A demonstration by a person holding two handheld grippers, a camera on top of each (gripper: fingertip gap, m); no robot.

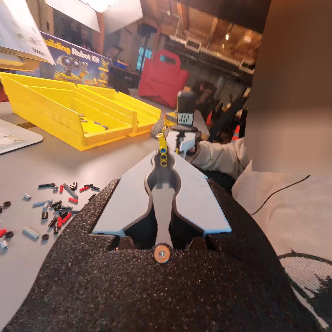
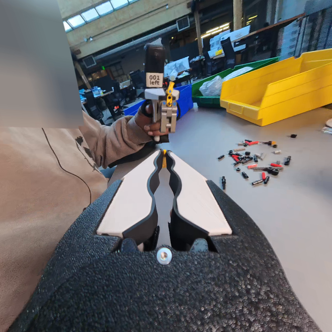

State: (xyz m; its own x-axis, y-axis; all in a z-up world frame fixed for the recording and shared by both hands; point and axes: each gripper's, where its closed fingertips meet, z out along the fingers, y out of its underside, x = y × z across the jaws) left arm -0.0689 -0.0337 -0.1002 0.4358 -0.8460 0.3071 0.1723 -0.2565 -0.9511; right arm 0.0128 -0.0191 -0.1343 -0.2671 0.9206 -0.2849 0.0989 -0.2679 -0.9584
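A yellow holed beam with a blue pin is pinched at the tips of the left gripper, held above the grey counter. A small yellow piece is clamped between the narrowed tips of the right gripper. Loose red, black and grey pins are scattered on the counter, with yellow bins beyond.

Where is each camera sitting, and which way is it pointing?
Left wrist view: on the left tool, looking along its fingers at a yellow beam they pinch; beyond, the right tool, a sleeve, yellow bins.
Right wrist view: on the right tool, fingers pinching a yellow piece; it faces the left tool and hand.
Shared: table, loose parts, bins, each other's tool.
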